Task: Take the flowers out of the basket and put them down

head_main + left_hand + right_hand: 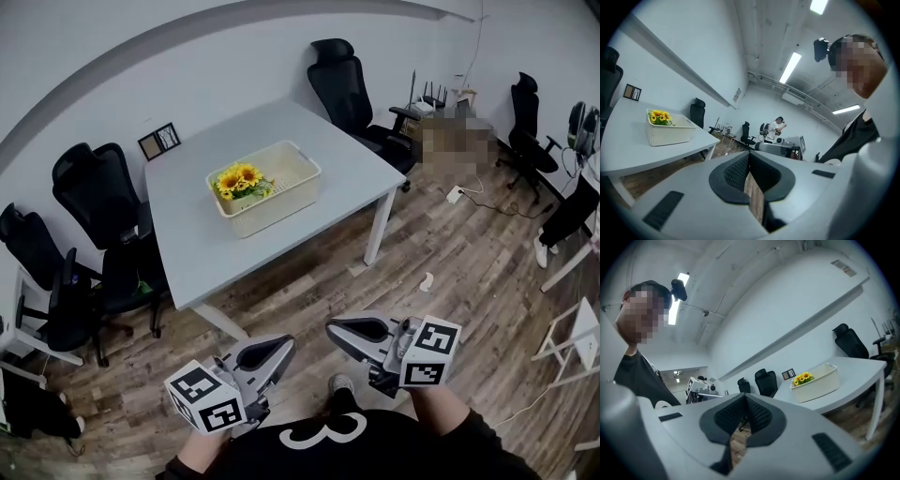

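surface: grey table (211, 253) | on it: cream basket (277, 208), mid-top | far corner: small frame (159, 141), possibly on table

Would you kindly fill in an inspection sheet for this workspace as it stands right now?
Surface: grey table, carrying the basket and a frame.
Job's things: sunflowers lie inside the cream basket, at its left end.
Clutter: picture frame at the table's far corner.
Grippers: left gripper and right gripper both shut, empty, over the floor short of the table.
Cables: power strip and a cable on the floor at right.
Surroundings: black office chairs round the table; wood floor.
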Motion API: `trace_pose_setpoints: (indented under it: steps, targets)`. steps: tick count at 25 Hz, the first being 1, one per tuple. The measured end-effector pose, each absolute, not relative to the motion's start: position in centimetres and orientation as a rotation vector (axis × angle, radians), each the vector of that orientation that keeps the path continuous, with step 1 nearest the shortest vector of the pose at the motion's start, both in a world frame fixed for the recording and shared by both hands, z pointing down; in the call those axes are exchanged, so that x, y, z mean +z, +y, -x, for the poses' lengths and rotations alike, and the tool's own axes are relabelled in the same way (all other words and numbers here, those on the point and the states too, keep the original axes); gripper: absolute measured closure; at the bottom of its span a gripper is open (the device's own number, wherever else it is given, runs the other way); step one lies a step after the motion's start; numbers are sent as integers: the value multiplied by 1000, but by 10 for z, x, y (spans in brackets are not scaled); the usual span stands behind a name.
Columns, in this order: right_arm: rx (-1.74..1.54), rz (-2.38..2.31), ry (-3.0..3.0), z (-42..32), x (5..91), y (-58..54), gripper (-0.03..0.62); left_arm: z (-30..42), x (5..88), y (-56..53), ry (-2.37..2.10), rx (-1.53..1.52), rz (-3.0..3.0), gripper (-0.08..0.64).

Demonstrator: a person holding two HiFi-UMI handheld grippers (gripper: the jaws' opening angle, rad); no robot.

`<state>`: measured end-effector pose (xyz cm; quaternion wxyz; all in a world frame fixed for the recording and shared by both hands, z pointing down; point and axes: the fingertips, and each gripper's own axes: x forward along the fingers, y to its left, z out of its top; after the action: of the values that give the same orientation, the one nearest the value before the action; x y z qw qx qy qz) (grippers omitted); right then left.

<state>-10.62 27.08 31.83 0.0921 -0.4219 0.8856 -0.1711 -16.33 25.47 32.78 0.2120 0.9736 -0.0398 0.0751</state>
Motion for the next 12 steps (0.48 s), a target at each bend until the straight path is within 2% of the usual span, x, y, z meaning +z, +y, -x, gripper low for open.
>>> trace_pose_setpoints:
  steps: [12]
  targets:
    - [-457,1183,2759,8,307,199,583,47,308,185,-166,203,-2729,548]
